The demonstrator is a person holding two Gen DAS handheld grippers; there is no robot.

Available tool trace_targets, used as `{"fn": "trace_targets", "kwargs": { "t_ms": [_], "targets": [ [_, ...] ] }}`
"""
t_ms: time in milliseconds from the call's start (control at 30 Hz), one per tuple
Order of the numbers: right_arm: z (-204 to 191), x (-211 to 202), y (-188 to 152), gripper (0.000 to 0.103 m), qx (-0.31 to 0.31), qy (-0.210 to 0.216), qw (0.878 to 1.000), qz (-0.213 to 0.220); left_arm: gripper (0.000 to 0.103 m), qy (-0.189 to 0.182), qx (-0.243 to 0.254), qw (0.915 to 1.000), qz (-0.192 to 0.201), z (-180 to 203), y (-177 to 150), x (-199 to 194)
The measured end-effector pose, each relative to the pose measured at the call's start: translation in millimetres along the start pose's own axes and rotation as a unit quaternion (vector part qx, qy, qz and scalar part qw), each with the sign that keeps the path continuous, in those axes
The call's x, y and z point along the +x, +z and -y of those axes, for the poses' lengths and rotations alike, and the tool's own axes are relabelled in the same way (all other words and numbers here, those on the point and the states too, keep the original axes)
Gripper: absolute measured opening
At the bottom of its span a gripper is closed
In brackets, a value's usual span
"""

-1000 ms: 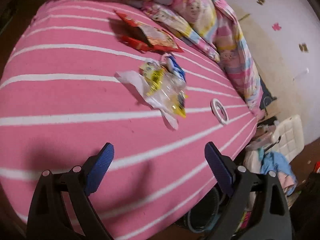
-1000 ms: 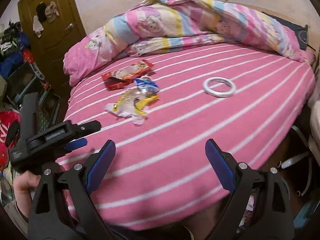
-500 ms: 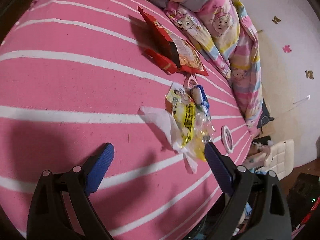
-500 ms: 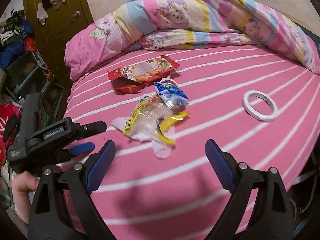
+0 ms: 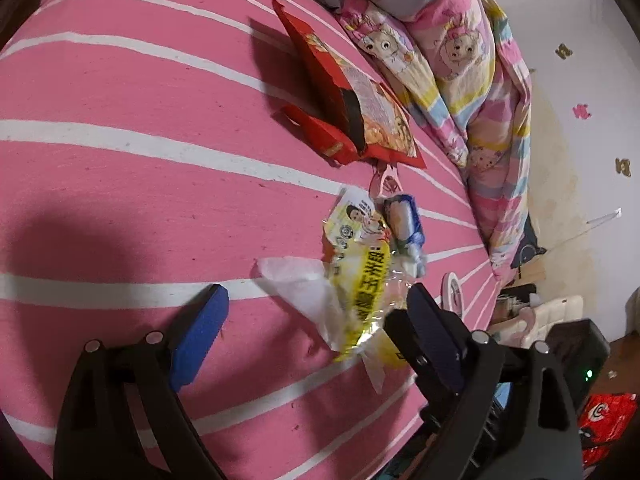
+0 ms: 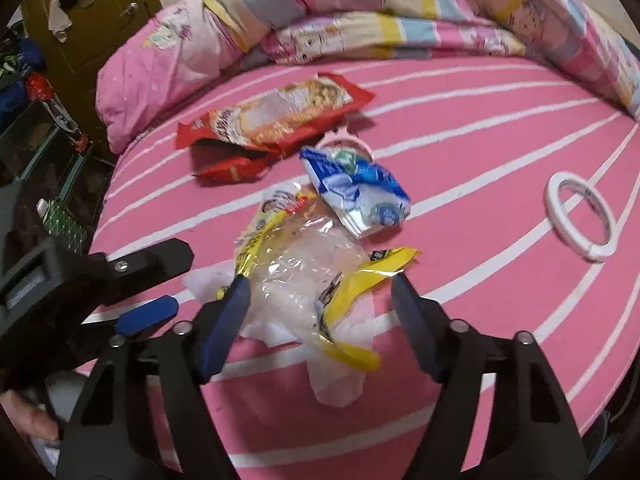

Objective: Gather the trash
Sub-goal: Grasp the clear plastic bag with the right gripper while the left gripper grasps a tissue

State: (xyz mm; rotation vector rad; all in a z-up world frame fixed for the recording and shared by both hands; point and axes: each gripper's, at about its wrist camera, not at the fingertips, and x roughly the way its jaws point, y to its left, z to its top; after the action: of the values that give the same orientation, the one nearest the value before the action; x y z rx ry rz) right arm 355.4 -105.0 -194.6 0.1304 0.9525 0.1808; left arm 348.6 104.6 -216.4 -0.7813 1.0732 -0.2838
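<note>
A pile of trash lies on the pink striped bed [image 5: 120, 128]: a yellow and clear wrapper [image 6: 296, 268] [image 5: 364, 280] on a white tissue [image 6: 340, 384] [image 5: 296, 280], a blue and white wrapper [image 6: 356, 188] [image 5: 402, 224], and a red noodle packet [image 6: 276, 116] [image 5: 360, 112] behind. My right gripper [image 6: 320, 312] straddles the yellow wrapper, its jaws closing but not pressing on it. From the left, my left gripper [image 5: 316, 320] [image 6: 176, 276] reaches the tissue and the same wrapper; its jaws are closing too, with no grip.
A white tape ring [image 6: 580, 216] [image 5: 452, 292] lies to the right on the sheet. A small pink clip [image 5: 386, 182] sits by the red packet. A rolled quilt [image 6: 360, 0] lines the far side. Beyond the bed's edge are floor clutter and a door [image 6: 100, 12].
Both grippers have come down and forward onto the wrapper pile, which now lies between their fingers. Both pairs of jaws have narrowed a little.
</note>
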Motion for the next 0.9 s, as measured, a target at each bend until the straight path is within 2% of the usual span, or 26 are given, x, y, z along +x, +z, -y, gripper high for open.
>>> {"fn": "trace_targets", "kwargs": {
  "t_ms": [33, 100, 133, 167, 267, 333, 367, 400, 433, 600, 900],
  "targets": [
    [1.2, 3.0, -0.3, 0.067, 0.004, 0.005, 1.0, -0.001, 0.066, 0.001, 0.002, 1.0, -0.004, 0.9, 0.2, 2.1],
    [0.9, 6.6, -0.5, 0.059, 0.003, 0.016, 1.0, -0.001, 0.058, 0.008, 0.005, 0.9998, -0.016, 1.2, -0.1, 8.2],
    [-0.3, 7.8, -1.0, 0.05, -0.001, 0.025, 1.0, -0.004, 0.051, 0.013, 0.004, 0.9998, -0.014, 0.3, -0.4, 8.7],
    [-0.8, 8.7, -0.7, 0.044, -0.004, 0.02, 1.0, -0.004, 0.048, 0.016, 0.002, 0.9998, -0.015, -1.3, -0.6, 9.6],
    [-0.2, 8.9, -1.4, 0.042, -0.004, 0.022, 1.0, 0.001, 0.036, 0.005, -0.01, 0.9998, -0.017, -6.0, -0.8, 9.6],
    [4.1, 9.2, -2.9, 0.038, 0.009, 0.026, 1.0, 0.002, 0.021, -0.009, -0.022, 0.9992, -0.034, -10.5, -2.2, 14.4],
    [5.6, 8.7, -3.6, 0.035, 0.014, 0.025, 1.0, 0.002, 0.016, -0.012, -0.028, 0.9988, -0.037, -13.3, -3.2, 15.9],
    [6.1, 7.8, -3.7, 0.03, 0.016, 0.025, 1.0, 0.003, 0.008, -0.01, -0.032, 0.9987, -0.038, -15.1, -4.1, 16.4],
    [7.4, 6.2, -3.7, 0.03, 0.019, 0.026, 0.999, 0.005, 0.003, -0.009, -0.035, 0.9986, -0.039, -16.4, -4.2, 16.8],
    [10.7, -6.6, -3.9, 0.028, 0.018, 0.021, 0.999, 0.017, 0.0, -0.034, -0.059, 0.9969, -0.039, -20.3, -5.8, 14.8],
    [17.4, -52.1, -10.5, 0.028, 0.03, 0.034, 0.998, 0.051, 0.0, -0.084, -0.043, 0.9955, -0.002, 0.9, -16.2, -14.5]
  ]
}}
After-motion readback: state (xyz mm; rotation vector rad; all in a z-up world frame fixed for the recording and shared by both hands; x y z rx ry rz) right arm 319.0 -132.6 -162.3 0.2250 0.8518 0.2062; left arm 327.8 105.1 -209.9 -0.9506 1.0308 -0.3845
